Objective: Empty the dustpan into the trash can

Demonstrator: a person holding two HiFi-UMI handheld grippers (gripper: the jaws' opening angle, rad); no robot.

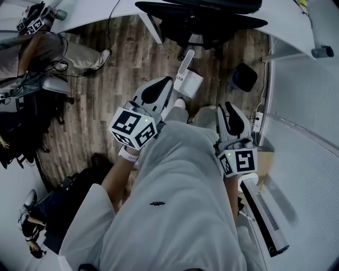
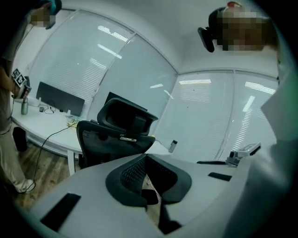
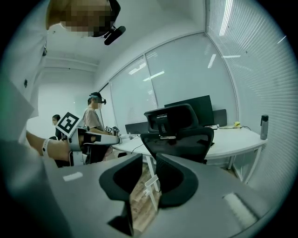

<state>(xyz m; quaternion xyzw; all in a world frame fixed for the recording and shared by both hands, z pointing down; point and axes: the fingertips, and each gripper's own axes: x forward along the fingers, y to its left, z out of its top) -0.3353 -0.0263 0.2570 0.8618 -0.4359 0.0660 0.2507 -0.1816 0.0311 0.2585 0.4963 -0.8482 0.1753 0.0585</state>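
A white dustpan point(image 1: 186, 80) with an upright handle stands on the wood floor in front of me. My left gripper point(image 1: 170, 83) reaches toward it from the left, its tips close to the pan, jaws shut with nothing in them point(image 2: 146, 160). My right gripper point(image 1: 226, 107) is further right and nearer to me, away from the pan. Its jaws stand apart point(image 3: 149, 160) with nothing between the pads. Through that gap I see the dustpan's thin white handle point(image 3: 152, 188) further off. A dark round container point(image 1: 244, 77) sits by the glass wall; I cannot tell if it is the trash can.
A black office chair point(image 1: 212, 21) stands just beyond the dustpan under a curved white desk point(image 1: 106, 10). Glass walls with blinds point(image 1: 307, 106) run along the right. A long white unit point(image 1: 265, 211) lies by my right foot. Other people point(image 1: 47, 50) are at the left.
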